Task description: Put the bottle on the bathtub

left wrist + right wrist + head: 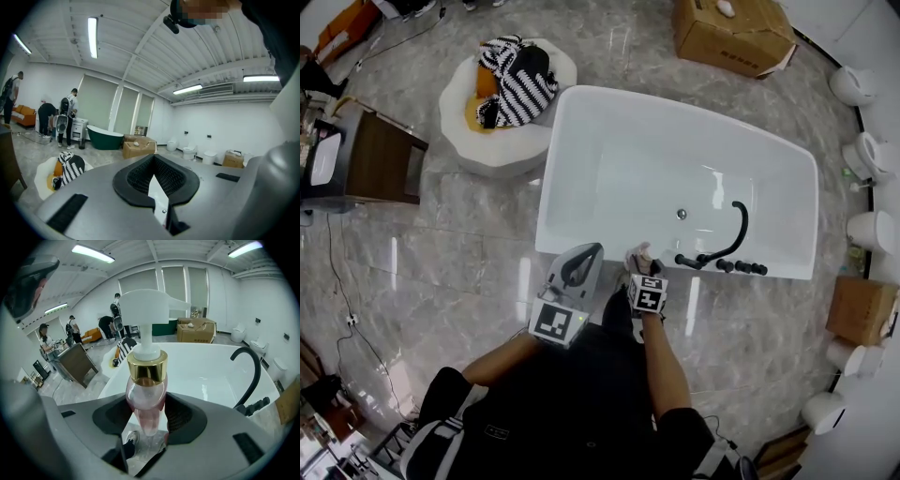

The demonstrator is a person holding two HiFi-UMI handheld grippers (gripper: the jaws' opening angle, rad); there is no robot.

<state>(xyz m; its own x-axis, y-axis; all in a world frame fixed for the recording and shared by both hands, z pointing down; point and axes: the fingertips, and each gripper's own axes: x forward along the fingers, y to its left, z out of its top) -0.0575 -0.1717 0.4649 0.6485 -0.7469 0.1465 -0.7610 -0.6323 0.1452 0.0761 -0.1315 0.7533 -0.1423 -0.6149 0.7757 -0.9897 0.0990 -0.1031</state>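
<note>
The right claw (146, 423) is closed on the lower body of a clear pink pump bottle with a gold collar and a white pump head (146, 385). Its dark pads press the rounded sides from left and right, open only as wide as the bottle. The bottle stands upright in that grip, its long axis vertical and the pump nozzle pointing to the right of the right gripper view. Straight beyond and below it in that view lies the white rectangular bathtub (117, 373), so the thing to be set down and its place are nearly in line, with the tub's near rim the closest ledge. In the head view the right claw (639, 265) sits at the lower edge of the tub (694, 117), just below centre of the frame. The bottle's white top (636, 253) shows right at the near rim, though how high it is above the rim cannot be judged from there. A black curved tap (731, 234) rises from that same rim just to the right, and it arches at the right of the right gripper view (248, 366), leaving a bare stretch of rim between it and the bottle. The left claw (154, 176) is closed with nothing in it, and in the head view (584, 255) it hangs beside the right one, just left of it, pointing at the tub's lower left corner.
</note>
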